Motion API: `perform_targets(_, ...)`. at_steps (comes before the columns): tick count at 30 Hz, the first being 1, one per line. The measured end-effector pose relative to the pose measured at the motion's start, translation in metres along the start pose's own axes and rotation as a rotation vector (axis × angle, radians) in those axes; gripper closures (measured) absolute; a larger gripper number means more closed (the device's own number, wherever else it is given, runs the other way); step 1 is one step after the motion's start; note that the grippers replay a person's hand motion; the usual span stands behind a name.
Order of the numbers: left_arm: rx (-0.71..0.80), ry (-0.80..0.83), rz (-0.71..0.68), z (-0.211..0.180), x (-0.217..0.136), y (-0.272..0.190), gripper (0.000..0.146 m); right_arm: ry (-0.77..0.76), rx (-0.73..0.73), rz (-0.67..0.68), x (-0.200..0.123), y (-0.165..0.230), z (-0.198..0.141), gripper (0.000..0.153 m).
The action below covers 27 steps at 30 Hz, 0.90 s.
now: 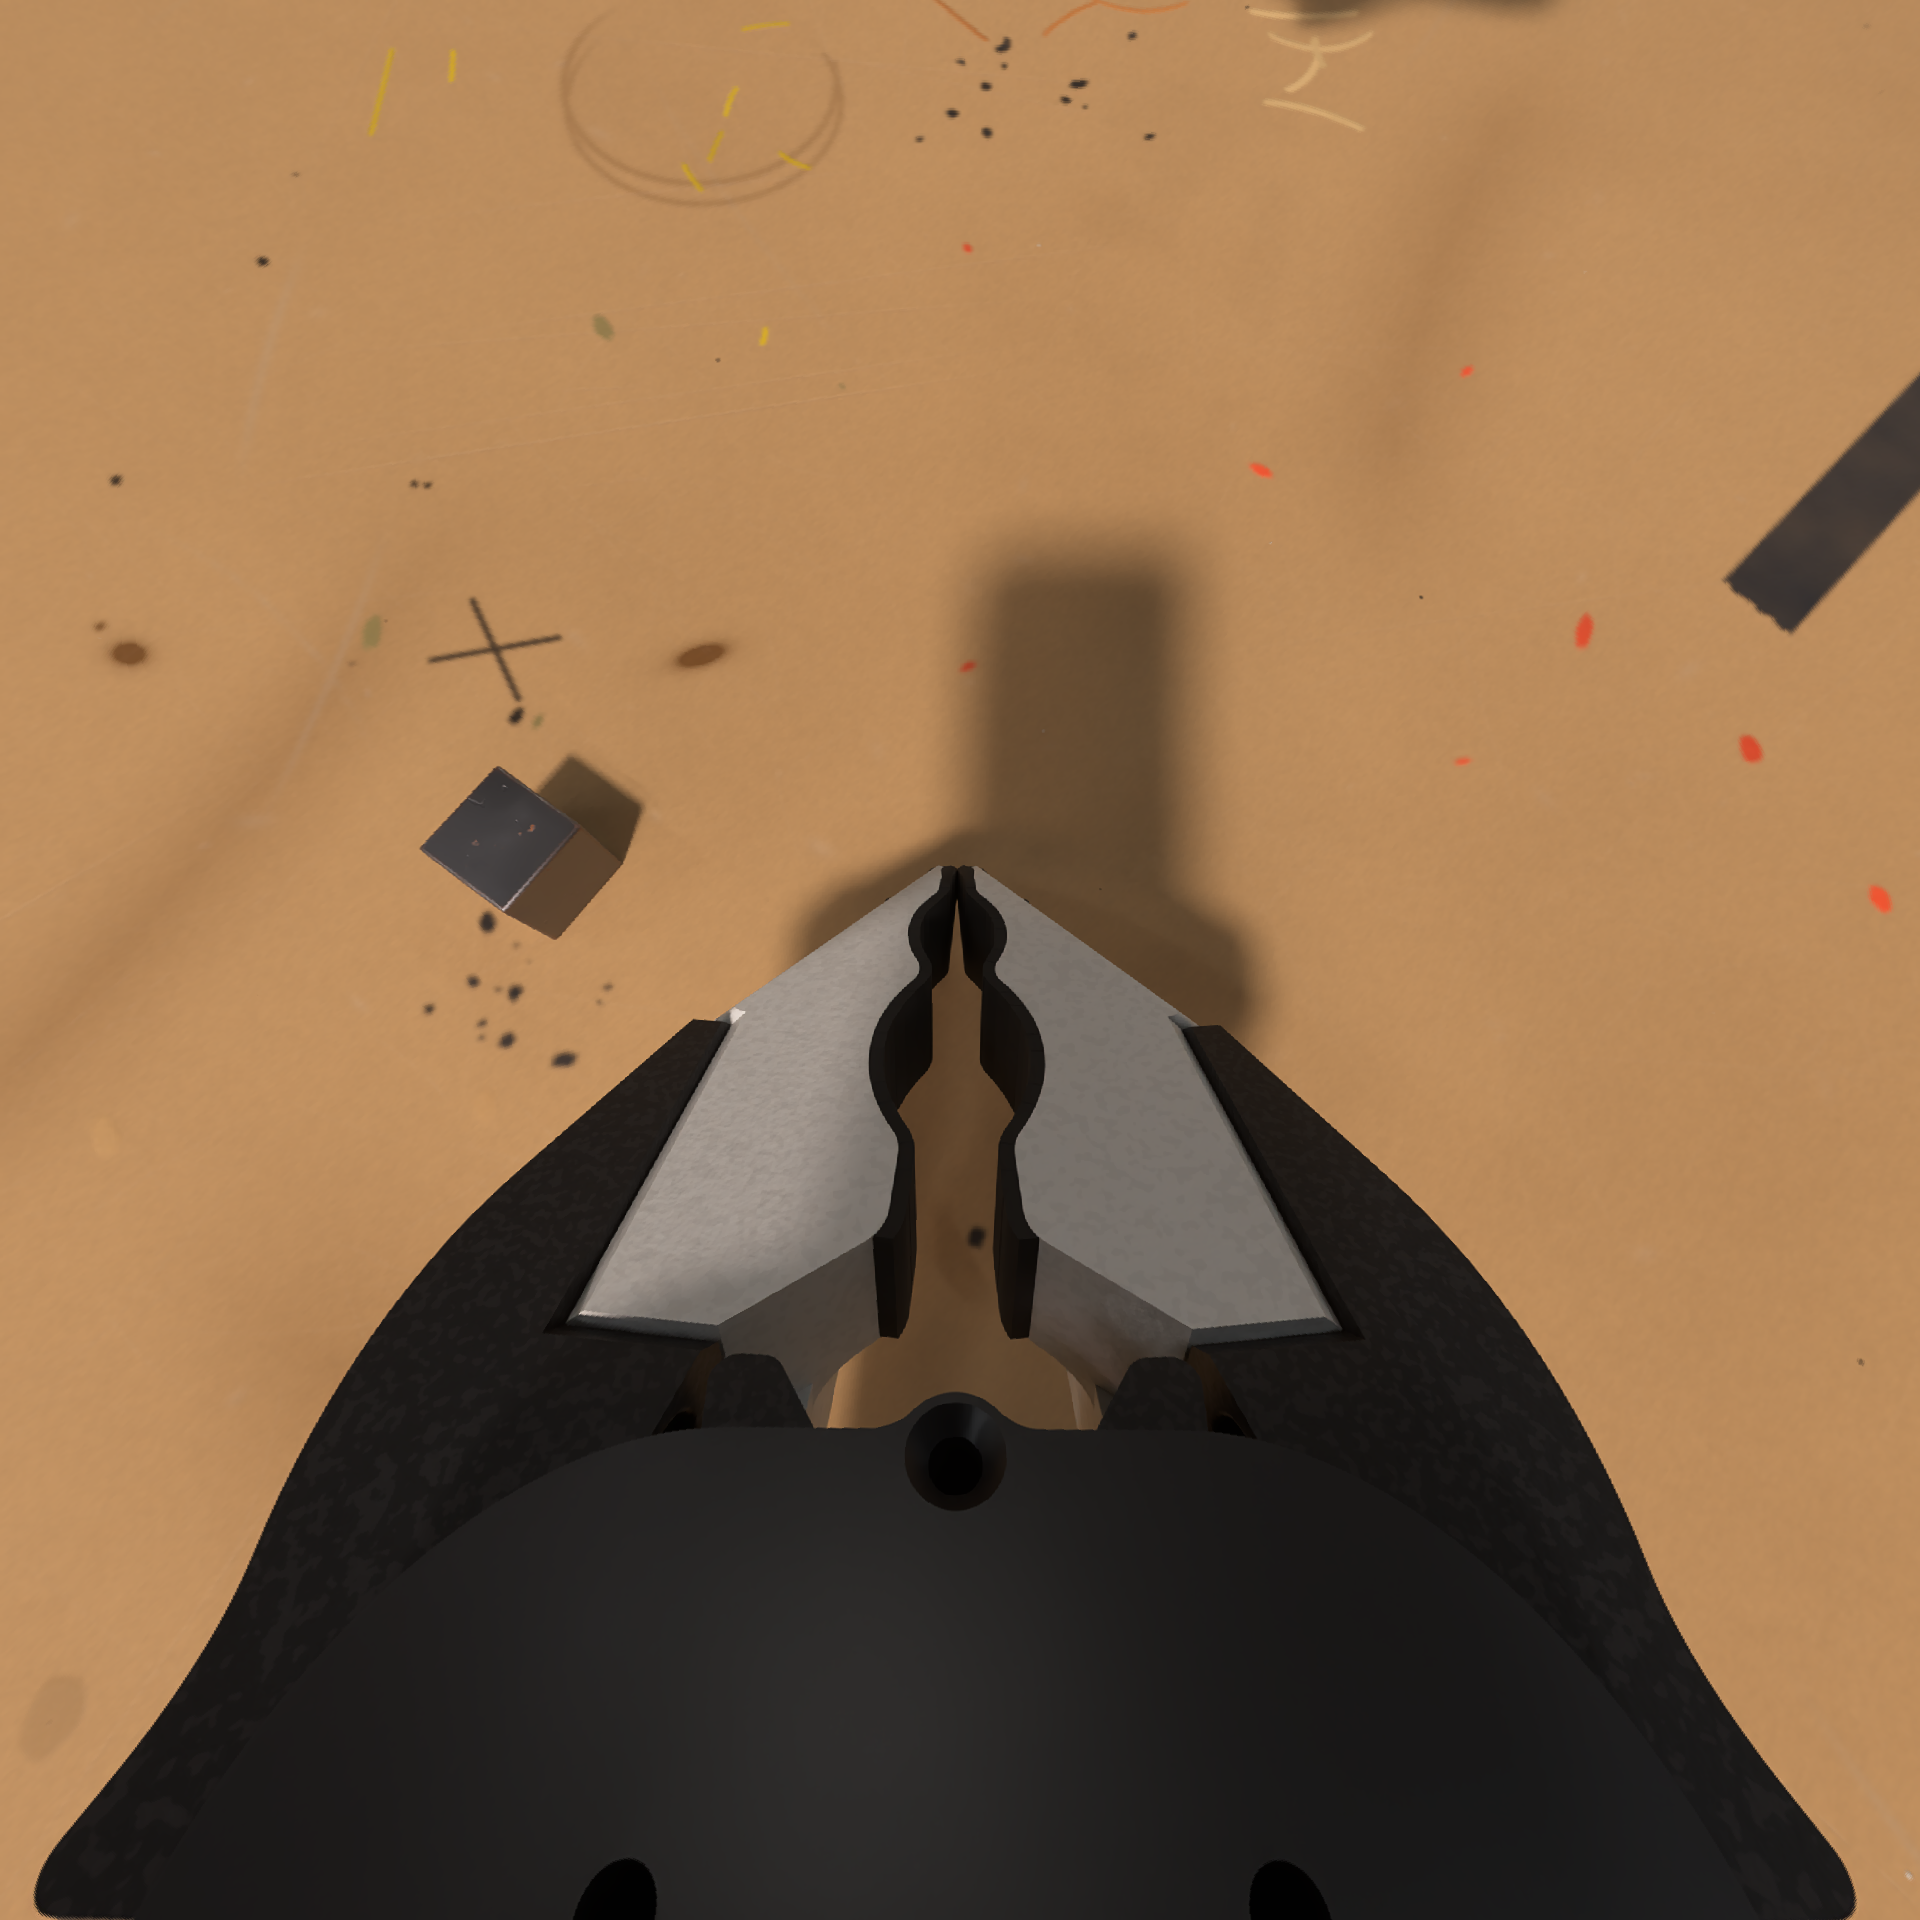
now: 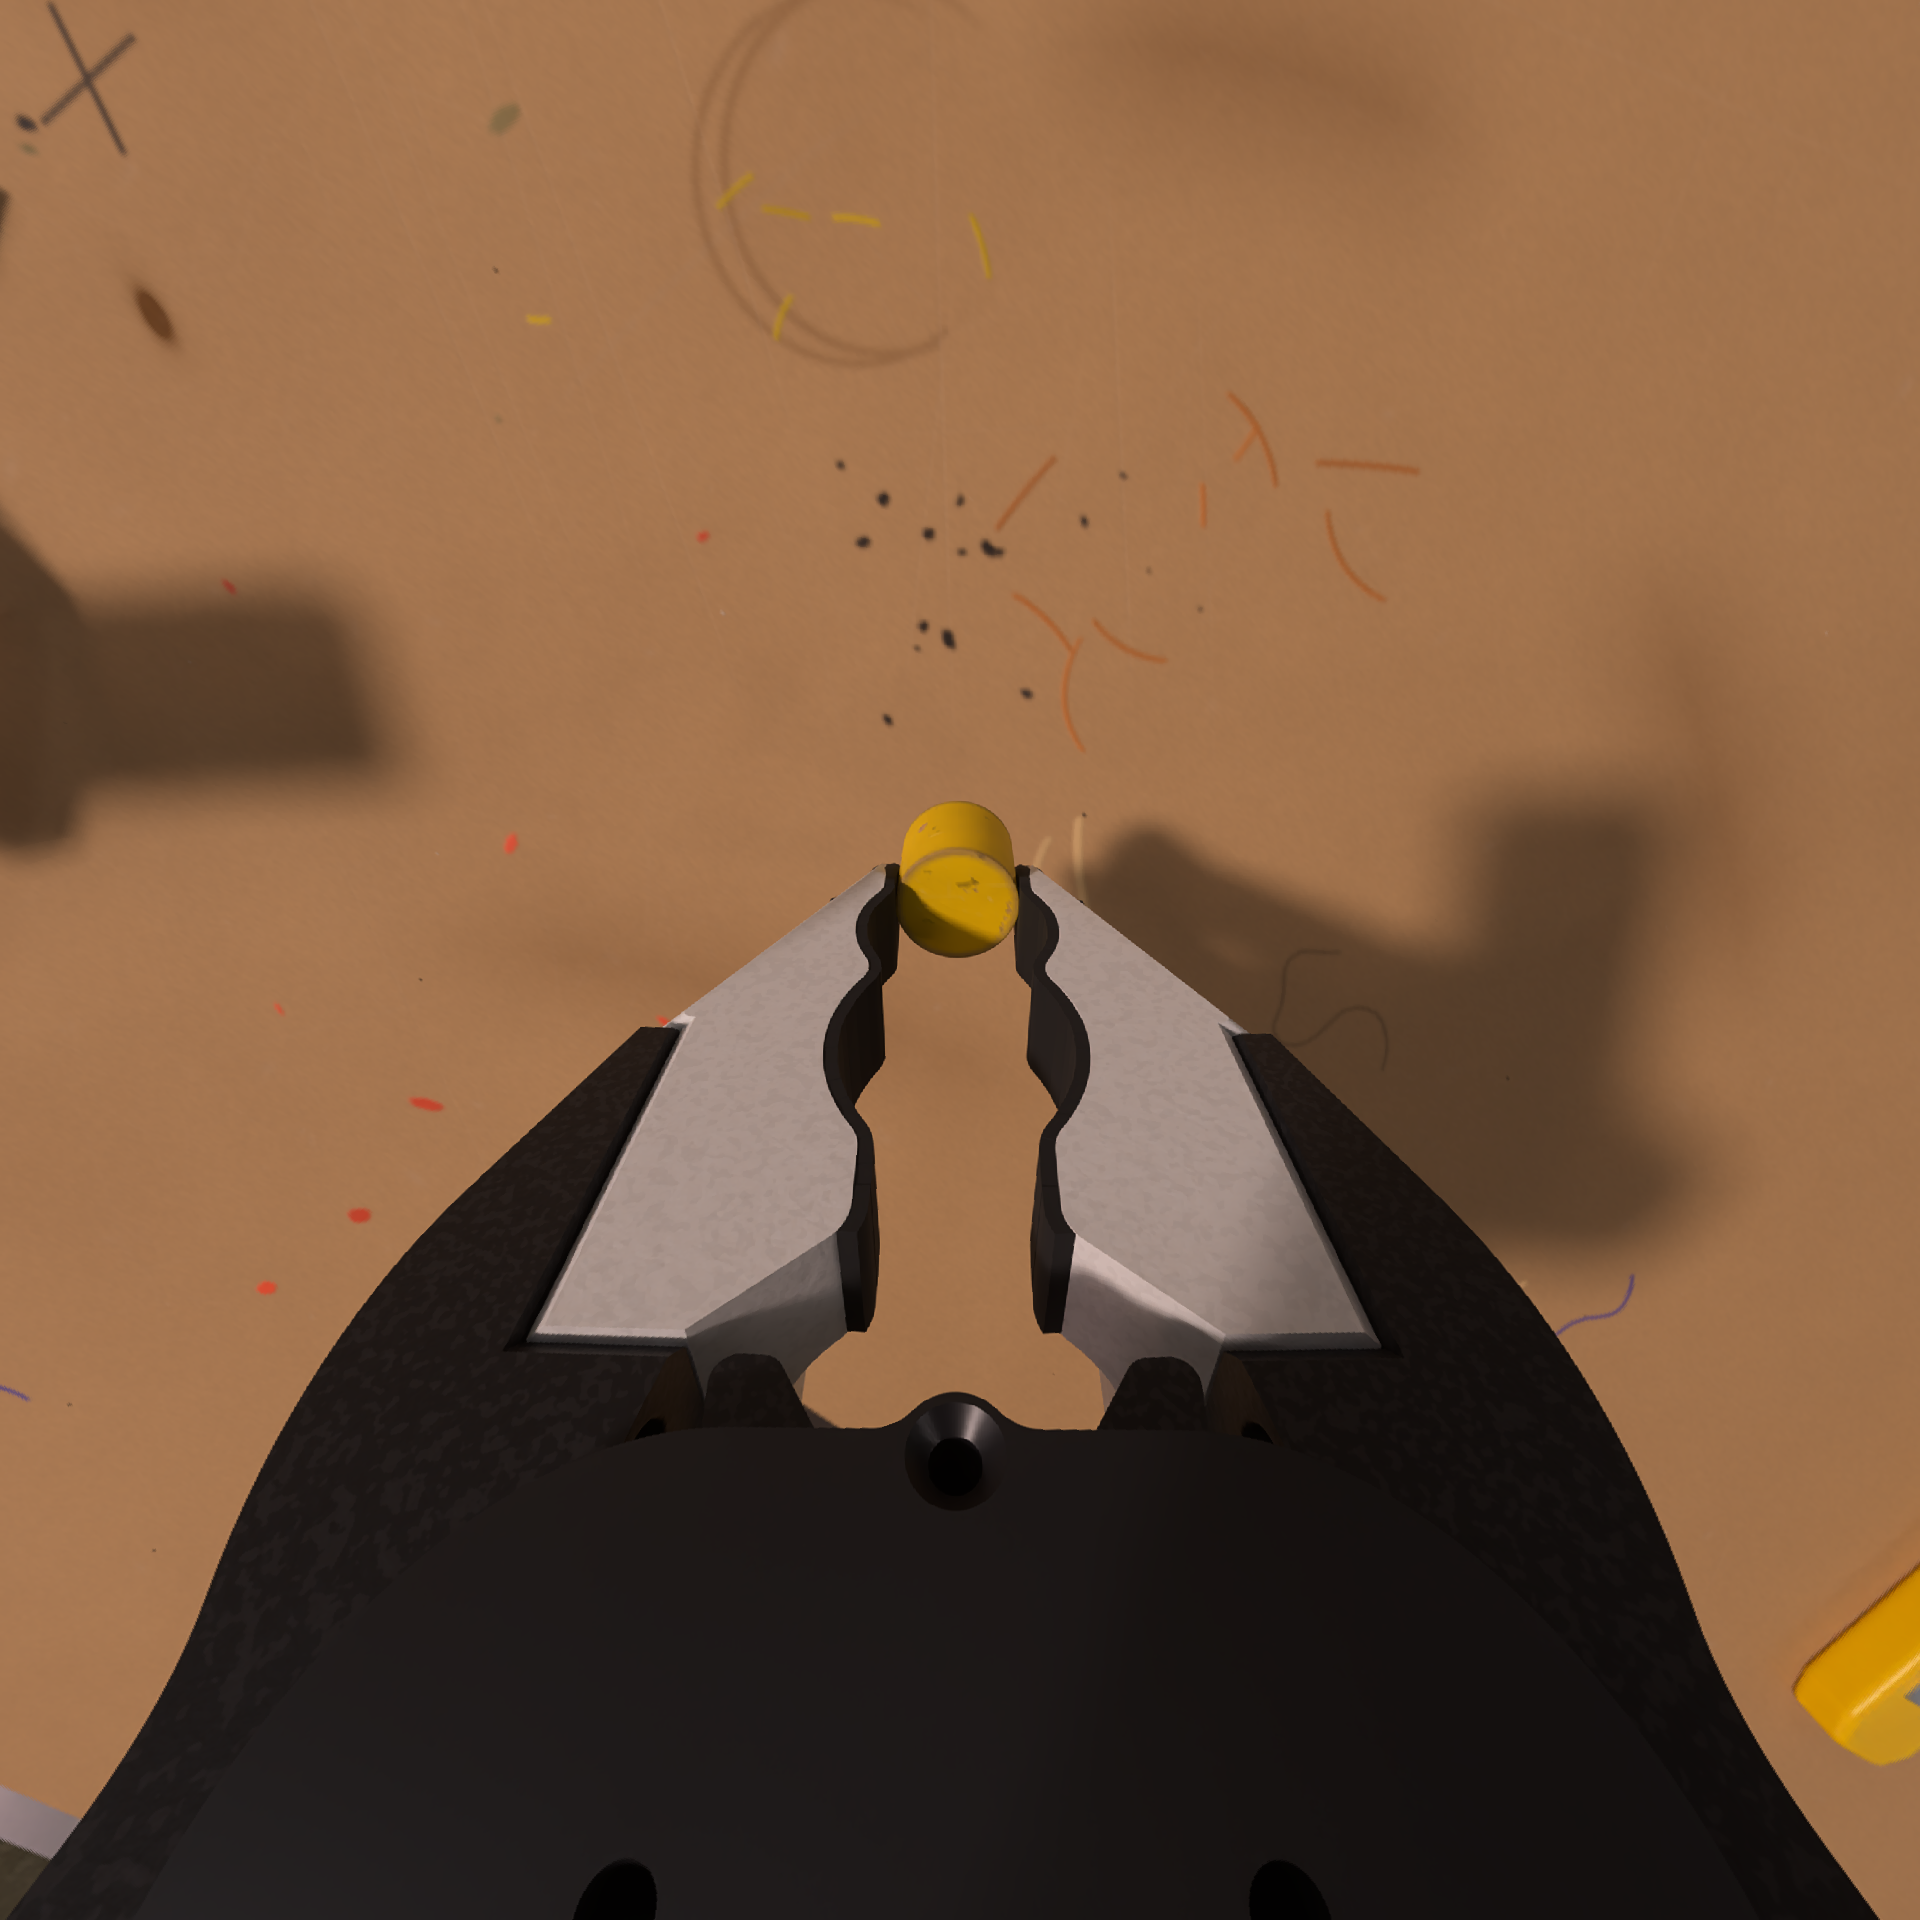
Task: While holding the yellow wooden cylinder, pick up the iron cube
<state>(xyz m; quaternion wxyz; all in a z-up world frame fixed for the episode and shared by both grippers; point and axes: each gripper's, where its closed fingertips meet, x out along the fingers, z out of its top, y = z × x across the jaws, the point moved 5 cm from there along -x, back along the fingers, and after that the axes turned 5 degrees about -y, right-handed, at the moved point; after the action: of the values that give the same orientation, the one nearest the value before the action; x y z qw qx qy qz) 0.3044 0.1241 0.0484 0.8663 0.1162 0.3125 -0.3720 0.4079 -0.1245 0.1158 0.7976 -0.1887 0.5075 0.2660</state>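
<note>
- right gripper (image 2: 956, 883): jaws clamped on the yellow wooden cylinder (image 2: 957, 881), pinched right at the tips with its flat end facing the camera. it looks lifted clear of the worktop (image 2: 520, 675), going by the shadow thrown off to the right, though i can't say how high.
- left gripper (image 1: 957, 878): jaws clenched with nothing between them, tips meeting. it hangs above the worktop with its own shadow straight ahead.
- iron cube (image 1: 514, 847): sitting on the worktop ahead and off to the left of the left gripper's tips, well apart from them. it's turned corner-on to the gripper and has a small shadow behind it.
- other stuff nearby in the left wrist view: a pen-drawn cross (image 1: 496, 649) just past the cube, and a dark strip of tape (image 1: 1829, 509) way over on the right. the right wrist view shows a yellow thing (image 2: 1870, 1694) poking in at the lower right edge, can't tell what it is.
- where i'd say we are: first half looks sorted (cylinder held), second half not started, cube untouched.
- next move as i see it: left jaws need to spread wide, swing left and forward over the cube, twist to square up with two flat faces, then drop and squeeze. meanwhile the right one just has to hang on, that tip grip looks a bit skimpy.
</note>
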Motion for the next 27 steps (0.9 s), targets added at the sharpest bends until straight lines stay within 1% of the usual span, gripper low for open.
perform_targets(7,0.012,0.000,0.012,0.000,0.000,0.000,0.146,0.001,0.038,-0.012,-0.007,-0.015,-0.017,0.131)
perform_targets(12,0.012,0.000,0.011,0.000,0.000,-0.001,0.146,-0.007,0.046,-0.011,-0.008,-0.018,-0.020,0.131)
perform_targets(18,0.014,0.000,0.005,0.000,0.000,-0.001,0.146,-0.009,0.030,-0.029,-0.005,-0.017,-0.014,0.131)
perform_targets(27,0.001,0.000,-0.009,0.000,-0.001,-0.001,0.146,-0.008,0.012,-0.029,0.004,-0.019,0.007,0.131)
